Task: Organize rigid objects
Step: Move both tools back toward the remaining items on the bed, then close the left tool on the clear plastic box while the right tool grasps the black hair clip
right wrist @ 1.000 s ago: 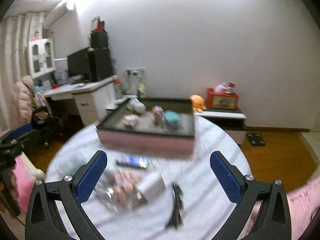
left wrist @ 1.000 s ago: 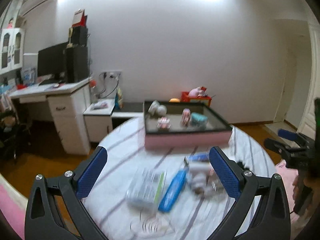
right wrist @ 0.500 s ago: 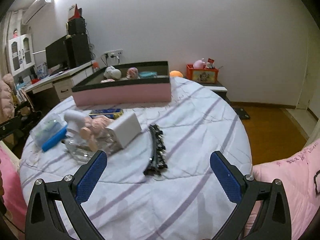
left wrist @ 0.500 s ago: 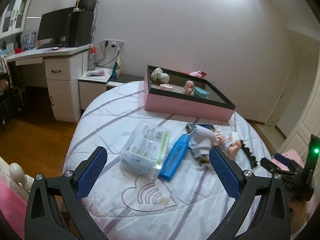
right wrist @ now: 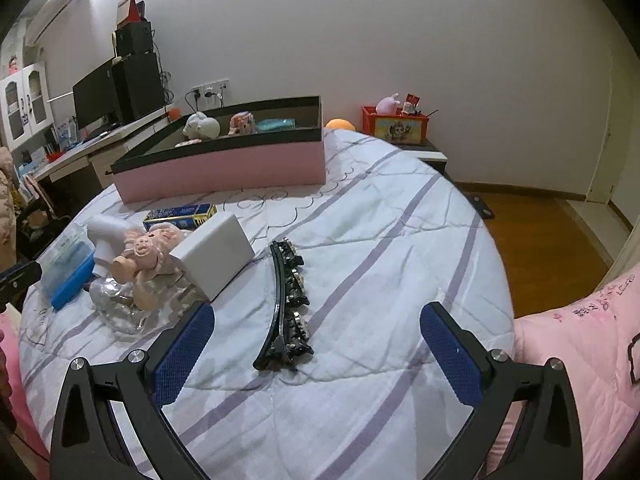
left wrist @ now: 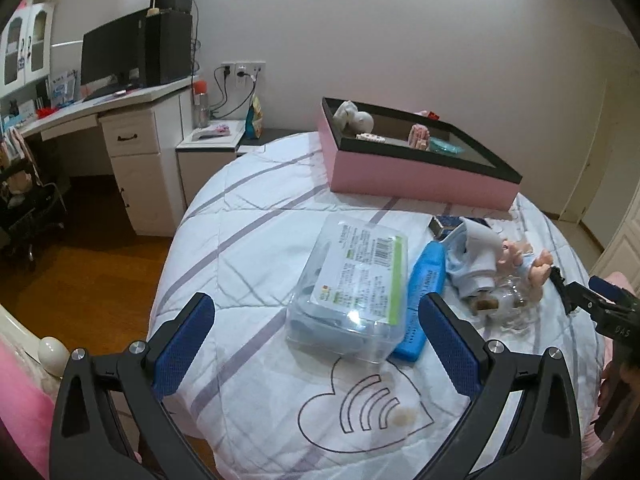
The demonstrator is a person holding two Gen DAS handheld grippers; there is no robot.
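Both cameras have dropped closer since half a second ago, so the clutter on the striped white quilt of the bed (left wrist: 248, 216) looks bigger now, and nothing on it has shifted.

Left tool (left wrist: 316, 330) is spread wide and empty, hanging just short of the clear plastic lidded box with the green-edged label (left wrist: 352, 284). That box looks stiff but light and a bit glossy, so I'd pinch it across the short sides, low down; the lid looks slick. Touching its right side is the bright blue plastic case (left wrist: 422, 300), slim and hard, easy to take across its width.

Right tool (right wrist: 316, 348) is also wide open with nothing in it, lined up over the long black curved hair clip with the studded edge (right wrist: 286, 304). Thin, rigid, probably springy and snappable, so grab mid-length across the narrow way. Near it sits the white matte rectangular box (right wrist: 214, 254), smooth and blocky, and leaning against that a pink rubbery doll (right wrist: 150, 252) over crinkly clear plastic.

Everything seems meant for the pink box with the black rim (right wrist: 224, 168) at the far side of the bed, which already holds some small stuff.
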